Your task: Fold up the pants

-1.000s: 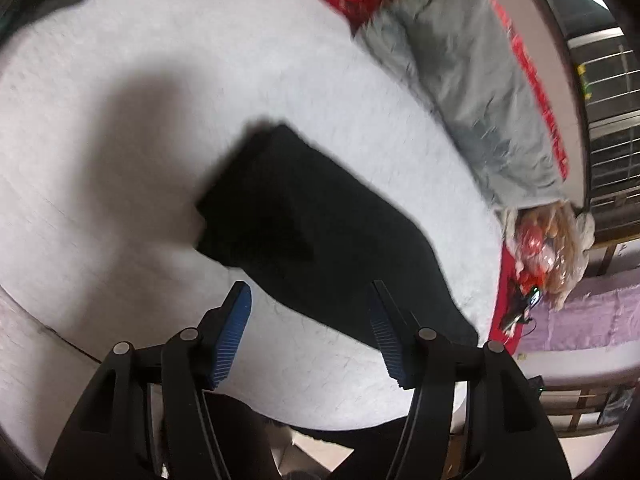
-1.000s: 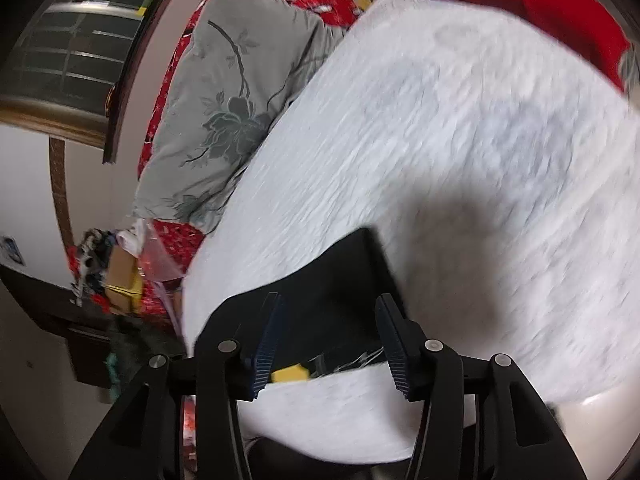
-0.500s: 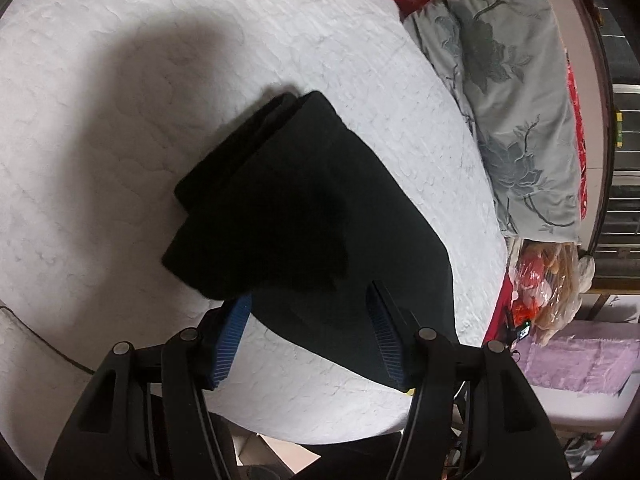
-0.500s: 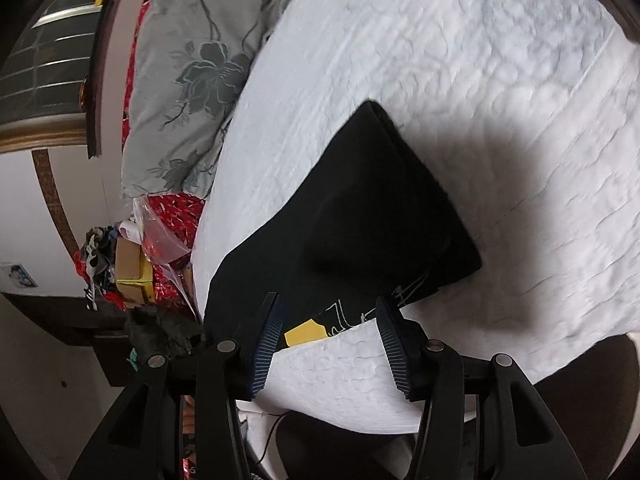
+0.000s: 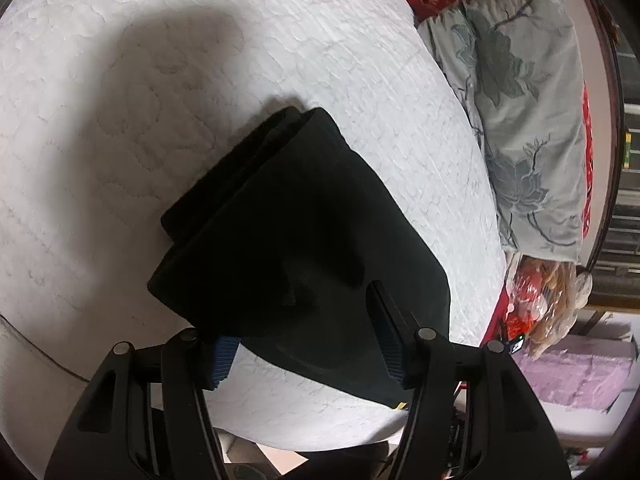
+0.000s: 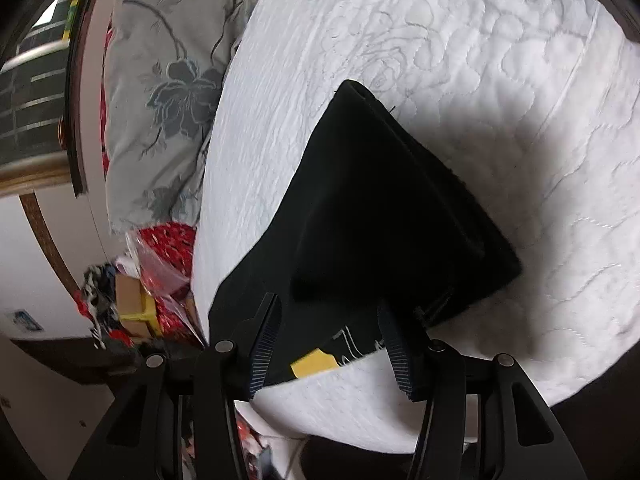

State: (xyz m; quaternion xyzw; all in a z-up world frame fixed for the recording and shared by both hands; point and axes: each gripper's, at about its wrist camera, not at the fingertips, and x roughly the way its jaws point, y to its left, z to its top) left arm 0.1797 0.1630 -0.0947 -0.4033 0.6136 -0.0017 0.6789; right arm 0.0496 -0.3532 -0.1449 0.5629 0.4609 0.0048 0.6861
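Both tools have come down closer to the pants [image 5: 304,240] than a second ago, and the black bundle now fills more of each view. The pants lie folded on the white quilted bed [image 5: 160,80], near its front edge, with layered folds at the far-left end. A grey floral pillow [image 5: 528,120] sits beside the bed, well apart from the pants.

The left tool [image 5: 304,328] stands released, jaws apart over the pants' near edge; its left pad [image 5: 224,356] seems to slip just under the cloth, though the dark fabric makes contact hard to judge.

The right tool [image 6: 328,340] is likewise released, jaws apart, straddling the pants' near corner where a yellow tag [image 6: 314,364] and white lettering show. Neither pad presses the cloth.
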